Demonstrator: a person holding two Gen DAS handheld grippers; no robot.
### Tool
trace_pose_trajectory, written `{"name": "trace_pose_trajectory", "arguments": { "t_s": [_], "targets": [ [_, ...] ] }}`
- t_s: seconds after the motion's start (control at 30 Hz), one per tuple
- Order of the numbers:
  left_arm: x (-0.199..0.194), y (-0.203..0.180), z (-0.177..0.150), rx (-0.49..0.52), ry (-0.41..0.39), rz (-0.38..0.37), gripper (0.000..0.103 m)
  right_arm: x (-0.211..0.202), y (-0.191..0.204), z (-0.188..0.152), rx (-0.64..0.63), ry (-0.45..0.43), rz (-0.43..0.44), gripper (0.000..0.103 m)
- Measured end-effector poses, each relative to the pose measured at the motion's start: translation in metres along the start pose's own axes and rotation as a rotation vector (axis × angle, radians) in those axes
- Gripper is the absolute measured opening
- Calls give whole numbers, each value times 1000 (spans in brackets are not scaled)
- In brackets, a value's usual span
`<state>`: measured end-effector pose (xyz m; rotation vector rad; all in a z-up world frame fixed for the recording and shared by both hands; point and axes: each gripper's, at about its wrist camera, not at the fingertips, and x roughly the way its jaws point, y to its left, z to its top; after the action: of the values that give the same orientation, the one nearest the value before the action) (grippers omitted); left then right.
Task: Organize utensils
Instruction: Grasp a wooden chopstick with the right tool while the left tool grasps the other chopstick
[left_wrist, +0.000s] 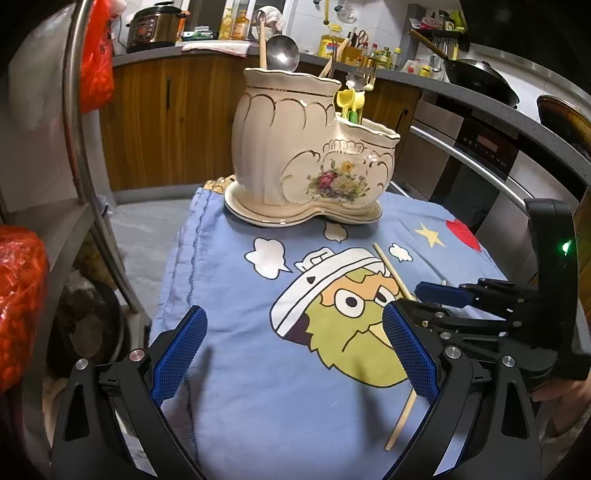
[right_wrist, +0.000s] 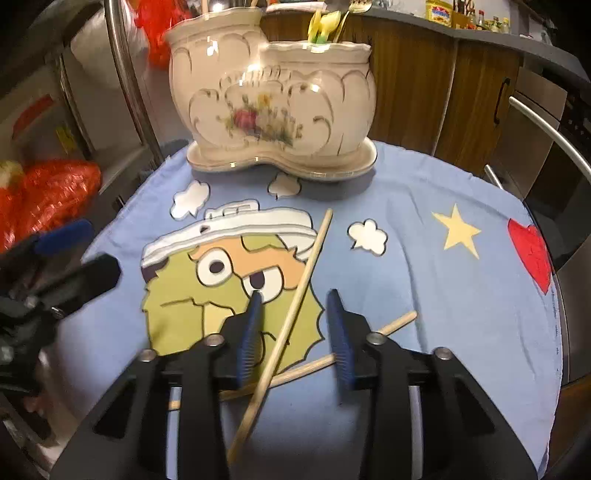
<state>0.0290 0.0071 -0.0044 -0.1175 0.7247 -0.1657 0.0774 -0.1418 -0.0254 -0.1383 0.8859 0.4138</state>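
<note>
right gripper (right_wrist: 295, 325) tilted down over cloth (right_wrist: 424, 280), jaws narrowed, straddling chopsticks (right_wrist: 295, 302), not pinching | left gripper (left_wrist: 291, 350) tilted down, wide, empty

Cartoon-print blue cloth (left_wrist: 236, 424), red bag (left_wrist: 96, 55), pressure cooker (left_wrist: 151, 26), wok (left_wrist: 476, 77).

Indoor light is falling from above, leaving the blue cloth (left_wrist: 236, 387) evenly lit while soft shadows are pooling under the gripper fingers (left_wrist: 181, 354). Glare is glinting off the ceramic holder (right_wrist: 273, 92), which is looking smeared in the right wrist view, whereas the left wrist view is staying sharp. Fisheye distortion is bending the steel rail (left_wrist: 74, 110), and the corners are fading to black.
</note>
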Motion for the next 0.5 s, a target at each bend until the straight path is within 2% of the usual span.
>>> {"name": "trace_pose_trajectory", "arguments": {
  "t_s": [0.03, 0.07, 0.1, 0.13, 0.23, 0.33, 0.5],
  "targets": [
    [0, 0, -1, 2, -2, 1, 95, 0, 1, 0, -7, -3, 4, 25],
    [0, -1, -1, 4, -1, 5, 95, 0, 1, 0, -5, -2, 13, 14],
    [1, -1, -1, 4, 1, 5, 95, 0, 1, 0, -2, -1, 9, 7],
    [1, -2, -1, 6, 1, 5, 95, 0, 1, 0, -1, -1, 9, 5],
    [1, -4, -2, 16, 2, 14, 95, -4, -4, -1, 23, -7, 37, 5],
    [1, -12, -2, 50, -1, 17, 95, -16, -15, 1, 59, -52, 46, 5],
    [3, -42, -2, 150, 27, -49, 93, -43, -46, 1, 144, -113, 46, 5]
  ]
}}
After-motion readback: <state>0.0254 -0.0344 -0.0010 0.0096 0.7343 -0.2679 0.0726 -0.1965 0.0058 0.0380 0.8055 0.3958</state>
